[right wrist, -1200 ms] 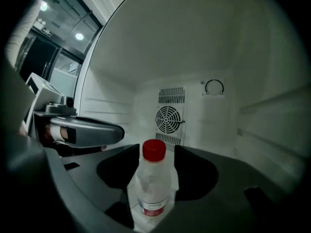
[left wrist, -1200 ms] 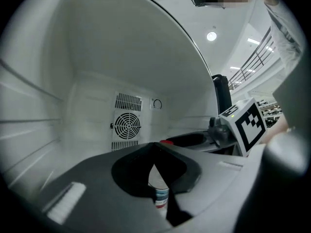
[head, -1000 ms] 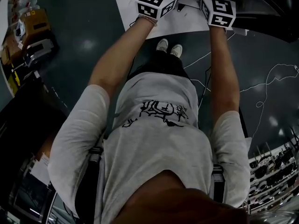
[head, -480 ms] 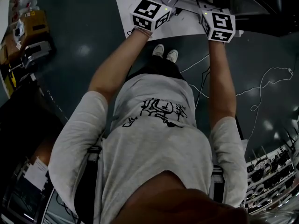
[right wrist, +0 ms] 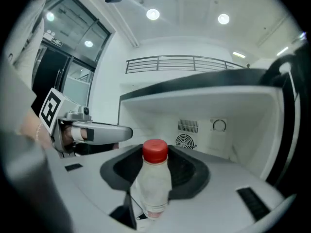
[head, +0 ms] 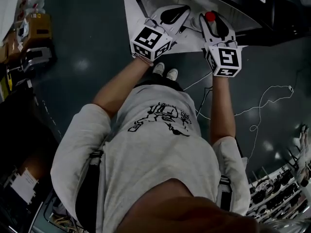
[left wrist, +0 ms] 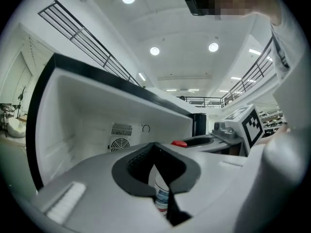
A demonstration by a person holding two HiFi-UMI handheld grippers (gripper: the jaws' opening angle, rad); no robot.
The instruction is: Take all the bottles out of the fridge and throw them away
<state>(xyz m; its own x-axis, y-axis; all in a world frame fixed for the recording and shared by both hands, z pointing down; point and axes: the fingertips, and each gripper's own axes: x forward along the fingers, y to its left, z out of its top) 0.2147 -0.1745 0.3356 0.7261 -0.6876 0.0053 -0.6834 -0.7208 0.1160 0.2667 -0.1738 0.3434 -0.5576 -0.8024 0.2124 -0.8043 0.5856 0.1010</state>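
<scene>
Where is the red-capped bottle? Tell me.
Right gripper view, centre: the bottle stands upright, gripped in the right gripper, before the open fridge.

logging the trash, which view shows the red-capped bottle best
The right gripper view: the red-capped bottle stands close and upright, cap and body clear. The head view and left gripper view show only its red cap.
</scene>
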